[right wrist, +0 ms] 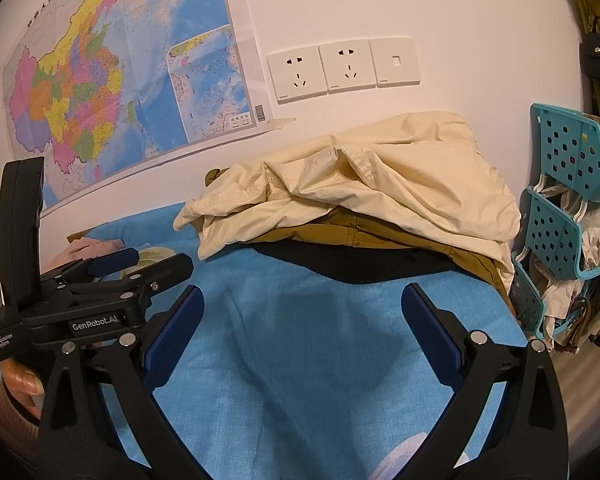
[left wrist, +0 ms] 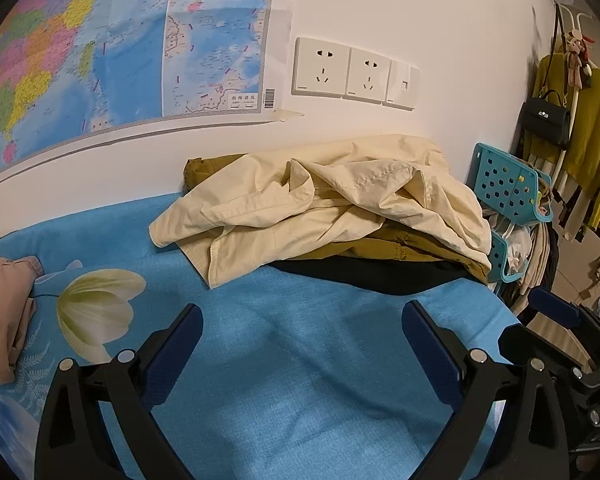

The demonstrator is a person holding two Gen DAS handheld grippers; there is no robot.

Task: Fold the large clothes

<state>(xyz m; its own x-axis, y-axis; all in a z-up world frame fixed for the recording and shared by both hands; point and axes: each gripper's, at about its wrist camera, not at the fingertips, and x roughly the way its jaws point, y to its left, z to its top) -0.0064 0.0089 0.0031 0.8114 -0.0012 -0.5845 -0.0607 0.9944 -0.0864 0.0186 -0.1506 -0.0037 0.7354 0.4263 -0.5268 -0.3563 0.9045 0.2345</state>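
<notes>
Both claws hover over a blue sheet (left wrist: pixel 300 360), jaws spread wide and empty: the left claw (left wrist: pixel 302 324) and the right claw (right wrist: pixel 302 308). A crumpled cream garment (left wrist: pixel 332 196) lies heaped against the wall on an olive garment (left wrist: pixel 400 246) and a black one (left wrist: pixel 380 276). The left claw's body reads "GenRobot.AI" and "Data Acquisition System". A map (right wrist: pixel 112 80) hangs beside two wall sockets (right wrist: pixel 324 70).

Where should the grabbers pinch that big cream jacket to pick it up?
Probably the loose near-left corner of the cream jacket, coming in low from the front over the blue sheet. That flap lies flat and thin, clear of the brown and black clothes underneath. Both the left gripper and right gripper are open.
</notes>
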